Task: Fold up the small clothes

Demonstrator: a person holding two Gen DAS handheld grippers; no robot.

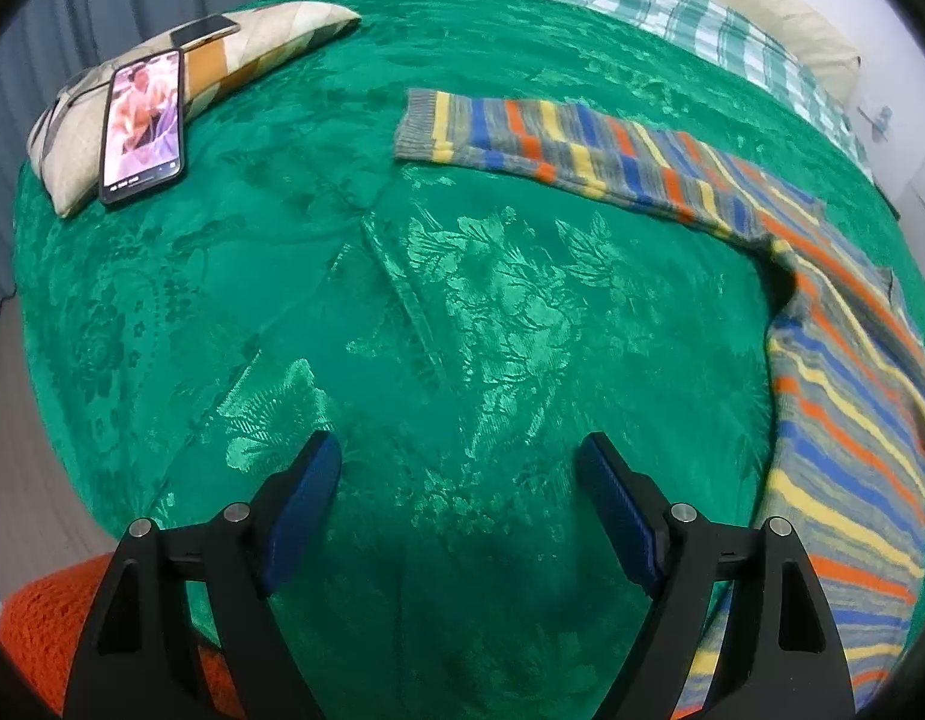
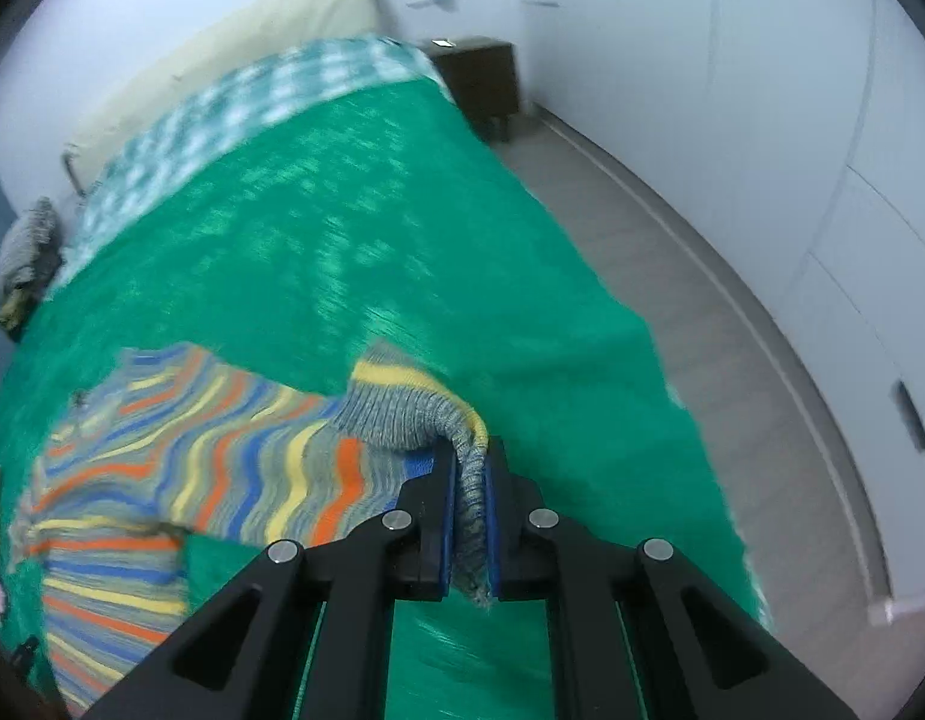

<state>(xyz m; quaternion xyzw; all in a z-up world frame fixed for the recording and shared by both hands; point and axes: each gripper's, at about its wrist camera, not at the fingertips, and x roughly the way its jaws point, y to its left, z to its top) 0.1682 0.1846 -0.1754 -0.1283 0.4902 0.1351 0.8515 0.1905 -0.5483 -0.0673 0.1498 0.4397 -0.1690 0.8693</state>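
A small striped knit sweater (image 1: 834, 396) in grey, blue, orange and yellow lies on the green bedspread (image 1: 438, 300). One sleeve (image 1: 540, 138) stretches left across the bed. My left gripper (image 1: 459, 456) is open and empty, hovering over bare bedspread left of the sweater's body. In the right wrist view, my right gripper (image 2: 469, 468) is shut on the ribbed cuff (image 2: 414, 408) of the other sleeve and lifts it above the bed; the sweater body (image 2: 162, 468) lies to the left.
A phone (image 1: 143, 126) with a lit screen leans on a patterned pillow (image 1: 180, 84) at the far left. A checked blanket (image 1: 660, 6) and cream headboard lie at the head. The bed's edge, bare floor (image 2: 672, 276) and a nightstand (image 2: 480, 72) are to the right.
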